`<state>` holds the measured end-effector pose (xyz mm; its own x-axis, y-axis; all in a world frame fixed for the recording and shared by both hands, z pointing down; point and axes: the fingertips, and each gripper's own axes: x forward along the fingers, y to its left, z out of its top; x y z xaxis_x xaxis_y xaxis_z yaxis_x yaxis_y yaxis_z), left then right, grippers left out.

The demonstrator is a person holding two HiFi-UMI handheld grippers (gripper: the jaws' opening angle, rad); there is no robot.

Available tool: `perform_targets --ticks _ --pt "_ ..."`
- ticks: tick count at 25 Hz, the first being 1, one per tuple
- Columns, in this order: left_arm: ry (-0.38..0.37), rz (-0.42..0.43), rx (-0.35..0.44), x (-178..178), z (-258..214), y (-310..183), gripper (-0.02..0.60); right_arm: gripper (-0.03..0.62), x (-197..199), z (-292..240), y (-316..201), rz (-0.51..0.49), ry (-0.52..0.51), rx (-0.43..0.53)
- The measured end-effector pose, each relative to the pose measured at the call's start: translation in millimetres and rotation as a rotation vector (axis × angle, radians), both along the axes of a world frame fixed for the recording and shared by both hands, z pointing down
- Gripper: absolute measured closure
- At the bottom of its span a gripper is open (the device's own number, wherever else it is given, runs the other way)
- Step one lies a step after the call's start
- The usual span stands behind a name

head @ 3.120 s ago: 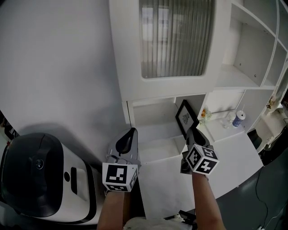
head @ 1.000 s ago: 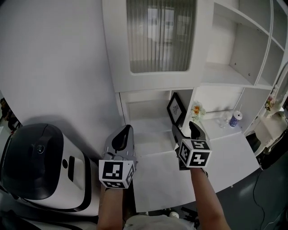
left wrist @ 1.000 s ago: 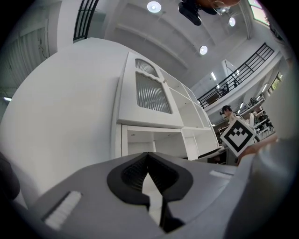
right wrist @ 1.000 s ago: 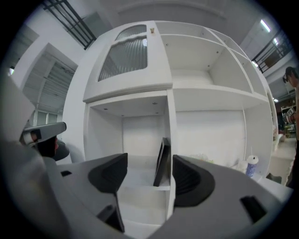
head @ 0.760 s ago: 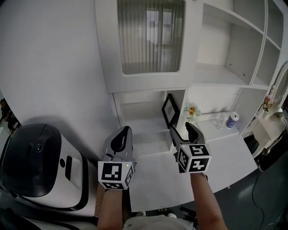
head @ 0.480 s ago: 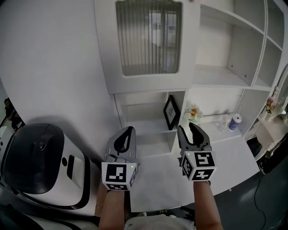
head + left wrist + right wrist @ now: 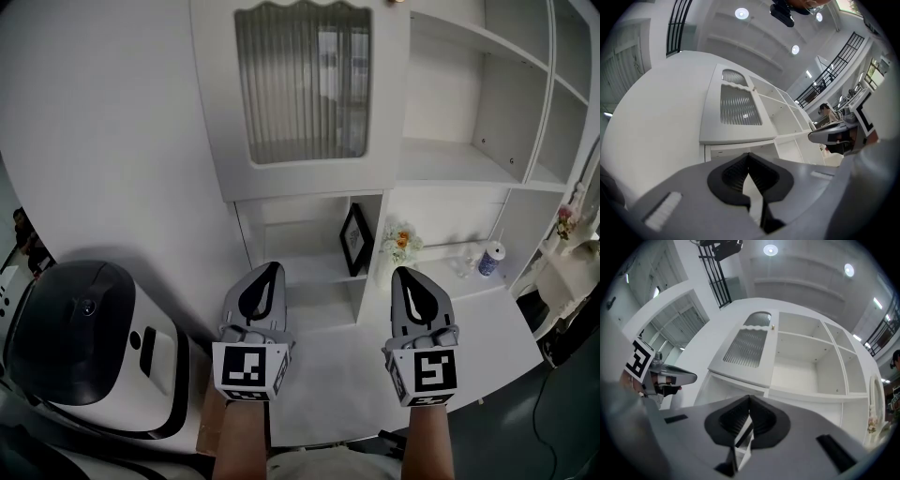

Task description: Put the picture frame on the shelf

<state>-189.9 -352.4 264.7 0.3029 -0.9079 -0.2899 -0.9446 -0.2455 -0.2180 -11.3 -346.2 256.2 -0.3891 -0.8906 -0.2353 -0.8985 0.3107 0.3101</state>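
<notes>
The black picture frame (image 7: 356, 239) stands upright in a low cubby of the white shelf unit (image 7: 441, 164), leaning against the cubby's right wall. Nothing touches it. My right gripper (image 7: 406, 273) is shut and empty, held in front of the shelf, below and to the right of the frame. My left gripper (image 7: 271, 270) is also shut and empty, level with the right one and to the frame's lower left. In the left gripper view the left gripper (image 7: 749, 155) has its jaws together. The right gripper (image 7: 749, 398) looks the same in its own view.
A cabinet door with ribbed glass (image 7: 300, 84) hangs above the cubby. A small bunch of flowers (image 7: 398, 242), a clear glass (image 7: 462, 268) and a blue-and-white can (image 7: 489, 257) stand on the ledge to the right. A black-and-white appliance (image 7: 84, 347) sits at the left. A white table (image 7: 347, 375) lies under the grippers.
My right gripper has drawn back from the frame and its jaws have gone from wide open to shut. The frame stays in the cubby. The left gripper has hardly moved.
</notes>
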Motion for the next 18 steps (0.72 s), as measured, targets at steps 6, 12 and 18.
perform_targets --ticks 6,12,18 --pt "0.036 0.016 0.046 6 -15 11 0.572 0.585 -4 4 6 -0.012 0.014 -0.018" --pt "0.026 0.015 0.046 11 -14 14 0.572 0.585 7 4 6 -0.007 -0.026 -0.038" --pt "-0.023 0.001 0.046 18 -10 14 0.572 0.585 19 1 7 0.003 -0.048 -0.039"
